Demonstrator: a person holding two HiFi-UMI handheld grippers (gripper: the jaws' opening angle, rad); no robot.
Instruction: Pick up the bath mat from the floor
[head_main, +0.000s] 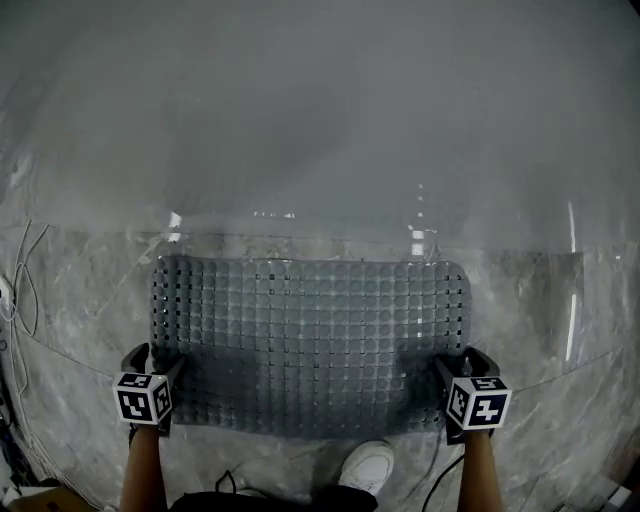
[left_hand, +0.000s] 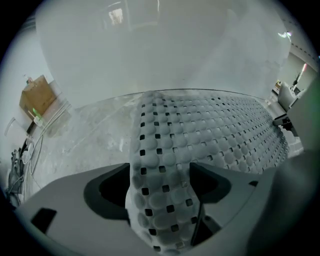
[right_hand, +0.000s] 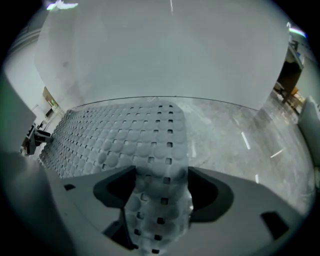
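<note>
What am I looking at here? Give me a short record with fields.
floor: grey, marbled
mat: grey, full of holes, spread on the floor
left hand-held gripper: at the mat's near left corner, jaws apart, mat edge between them
right hand-held gripper: at the near right corner, jaws apart, mat edge between them
shoe: white, at the mat's near edge
task: mat not yet lifted

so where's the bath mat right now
Head view, lower middle: the bath mat lies spread on the floor just ahead of the person's shoe, its near corners inside the left claw and the right claw.
</note>
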